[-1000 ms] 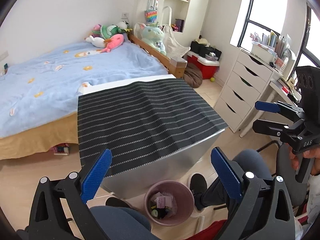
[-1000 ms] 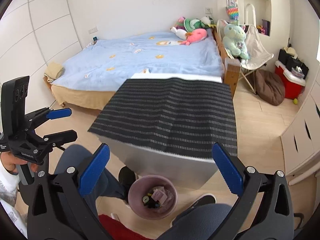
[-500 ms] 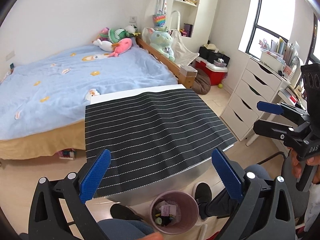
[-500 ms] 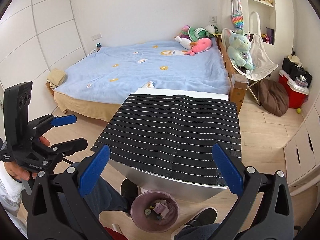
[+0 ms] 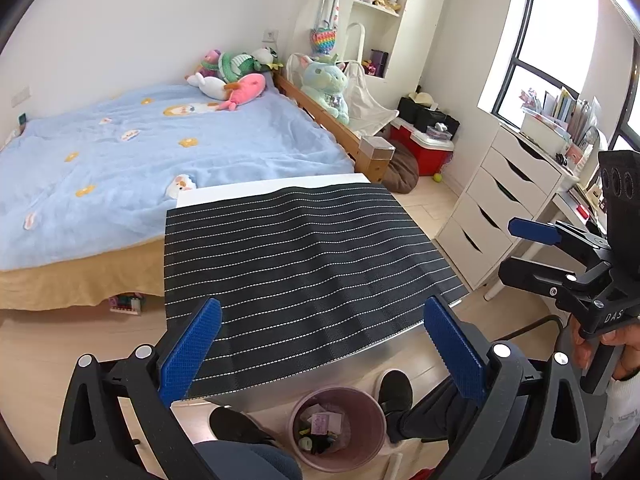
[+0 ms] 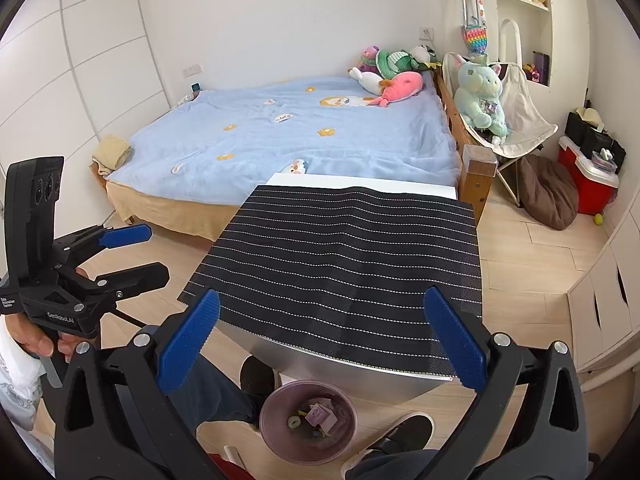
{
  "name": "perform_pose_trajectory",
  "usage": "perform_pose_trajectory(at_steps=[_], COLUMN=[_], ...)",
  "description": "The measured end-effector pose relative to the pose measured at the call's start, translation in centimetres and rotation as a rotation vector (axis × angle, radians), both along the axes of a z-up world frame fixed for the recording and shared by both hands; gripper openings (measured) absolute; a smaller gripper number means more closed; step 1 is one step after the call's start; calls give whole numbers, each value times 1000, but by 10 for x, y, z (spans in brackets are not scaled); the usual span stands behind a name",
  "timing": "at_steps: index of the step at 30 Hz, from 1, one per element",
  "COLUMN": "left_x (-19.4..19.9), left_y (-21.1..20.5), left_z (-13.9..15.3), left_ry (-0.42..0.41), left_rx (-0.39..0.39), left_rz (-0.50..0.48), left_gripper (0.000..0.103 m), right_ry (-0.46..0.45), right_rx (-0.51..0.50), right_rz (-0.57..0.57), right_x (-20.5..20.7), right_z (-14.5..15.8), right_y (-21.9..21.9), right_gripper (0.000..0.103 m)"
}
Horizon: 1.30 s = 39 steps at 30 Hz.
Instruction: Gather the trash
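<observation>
Bedroom desk's striped mat (image 5: 304,264) lies beneath both wide-open, empty grippers, left gripper (image 6: 124,254) marked "GenRobot.AI", right gripper (image 5: 532,250) "DAS".

We are seeing a black cloth (image 5: 304,256) with thin white dotted stripes, a light blue blanket (image 6: 304,132) dotted with yellow flowers, a pink bin (image 5: 338,428), a red cooler (image 6: 588,184), a mint green plush (image 6: 480,92), white drawers (image 5: 504,196), and blue pads (image 6: 188,338) on black grippers.
</observation>
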<state>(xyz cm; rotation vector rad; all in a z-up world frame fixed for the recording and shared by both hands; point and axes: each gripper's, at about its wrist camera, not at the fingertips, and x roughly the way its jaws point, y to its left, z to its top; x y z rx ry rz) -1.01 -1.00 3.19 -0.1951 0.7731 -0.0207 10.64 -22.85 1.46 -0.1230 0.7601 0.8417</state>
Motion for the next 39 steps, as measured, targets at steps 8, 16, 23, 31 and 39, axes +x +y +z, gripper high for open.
perform_pose_trajectory(at_steps=[8, 16, 23, 31, 39], left_x=[0, 0, 0, 1, 1], left_y=[1, 1, 1, -1, -5], left_z=[1, 1, 1, 0, 0], left_ry=[-4, -4, -5, -5, -5], left_rx=[-9, -13, -15, -16, -19], left_rz=[7, 7, 7, 4, 0], left_gripper=[97, 97, 97, 97, 97], right_ry=[8, 8, 8, 9, 8], right_rx=[-5, -7, -9, -9, -10], right_rz=[-12, -10, -12, -12, -13], right_x=[1, 2, 2, 3, 2], right_z=[-3, -3, -3, -3, -4], right_y=[-4, -5, -5, -5, -6], right_gripper=[100, 100, 100, 100, 100])
